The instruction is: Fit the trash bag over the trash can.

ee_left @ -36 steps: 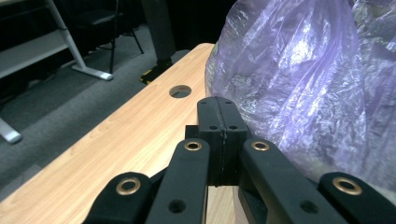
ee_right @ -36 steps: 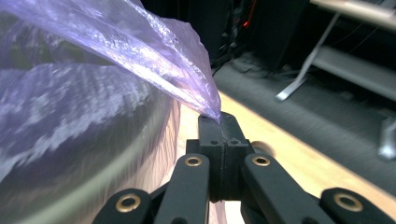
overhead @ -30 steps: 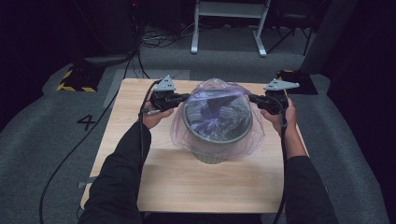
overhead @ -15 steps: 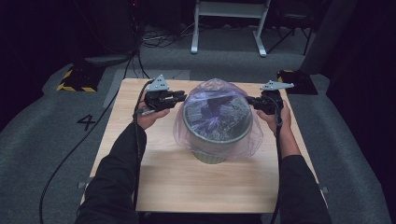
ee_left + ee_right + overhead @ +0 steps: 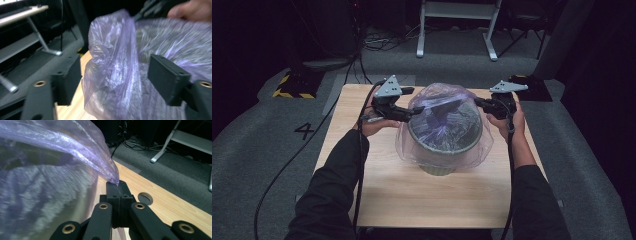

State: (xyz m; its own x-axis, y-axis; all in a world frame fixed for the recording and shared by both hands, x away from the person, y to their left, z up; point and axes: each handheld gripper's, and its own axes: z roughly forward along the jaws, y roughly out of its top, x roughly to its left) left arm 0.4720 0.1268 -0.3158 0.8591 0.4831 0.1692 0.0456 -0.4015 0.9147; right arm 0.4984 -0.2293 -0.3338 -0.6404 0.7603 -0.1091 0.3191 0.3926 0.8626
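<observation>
Two tongs work on one thin purple plastic bag [image 5: 447, 125] that you are pulling over a round grey-green bin [image 5: 444, 137], which stands in the middle of the wooden counter [image 5: 412, 195]. In the high view the left tongs [image 5: 408, 114] and the right tongs [image 5: 484, 103] sit at opposite sides of the bin's rim, so the film can be stretched wide enough to pass over it. A painted "4" [image 5: 304, 131] can be read on the grey floor beside the counter; I see no brand.

In the left gripper view the left tongs [image 5: 113, 80] stand wide; their jaws have just been opening, and the bag [image 5: 112, 62] hangs loose between them, probably not pressed, though the picture is blurred.

In the right gripper view the right tongs [image 5: 119, 187] are closed tight on the bag's edge [image 5: 87, 152], which keeps that side of the film taut.
</observation>
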